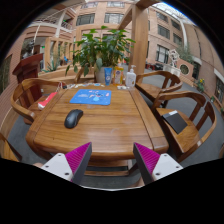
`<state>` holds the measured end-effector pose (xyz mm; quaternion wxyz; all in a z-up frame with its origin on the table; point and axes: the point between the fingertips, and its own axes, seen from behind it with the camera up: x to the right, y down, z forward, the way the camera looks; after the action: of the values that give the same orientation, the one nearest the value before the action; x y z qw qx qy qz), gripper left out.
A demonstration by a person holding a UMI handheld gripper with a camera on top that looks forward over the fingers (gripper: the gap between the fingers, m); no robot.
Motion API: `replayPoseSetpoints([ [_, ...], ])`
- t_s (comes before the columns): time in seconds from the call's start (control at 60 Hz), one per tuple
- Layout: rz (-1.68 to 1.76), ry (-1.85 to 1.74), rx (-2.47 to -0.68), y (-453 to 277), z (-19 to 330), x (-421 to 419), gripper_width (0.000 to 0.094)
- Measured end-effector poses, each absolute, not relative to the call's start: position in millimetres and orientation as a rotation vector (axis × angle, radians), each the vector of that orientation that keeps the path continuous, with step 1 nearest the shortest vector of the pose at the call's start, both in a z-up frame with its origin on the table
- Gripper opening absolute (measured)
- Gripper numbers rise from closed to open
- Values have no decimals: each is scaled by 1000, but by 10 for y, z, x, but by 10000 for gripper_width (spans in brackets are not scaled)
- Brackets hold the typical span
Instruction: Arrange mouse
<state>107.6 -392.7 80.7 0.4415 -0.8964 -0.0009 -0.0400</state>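
A black mouse (73, 118) lies on the round wooden table (110, 125), left of centre. A blue mouse mat (91, 97) lies farther back on the table, beyond the mouse. My gripper (112, 160) is held well back over the table's near edge, with its magenta pads (72, 162) wide apart and nothing between them. The mouse is ahead of the left finger and some way off.
Several bottles (118, 76) and a potted plant (100, 48) stand at the table's far side. A red object (47, 99) lies at the left edge. Wooden chairs (185, 118) ring the table; a dark item (175, 121) rests on the right chair.
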Motion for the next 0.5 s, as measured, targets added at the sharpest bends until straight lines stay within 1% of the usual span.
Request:
replayPoseSetpoints([
  [0.133, 25, -62, -2242, -3676, 511, 327, 855],
  [0.267, 108, -60, -2219, -3209, 405, -235, 855],
  [0.333, 124, -53, -2210, -2925, 366, -442, 855],
  [0.5, 105, -23, -2222, -2289, 120, -714, 847],
])
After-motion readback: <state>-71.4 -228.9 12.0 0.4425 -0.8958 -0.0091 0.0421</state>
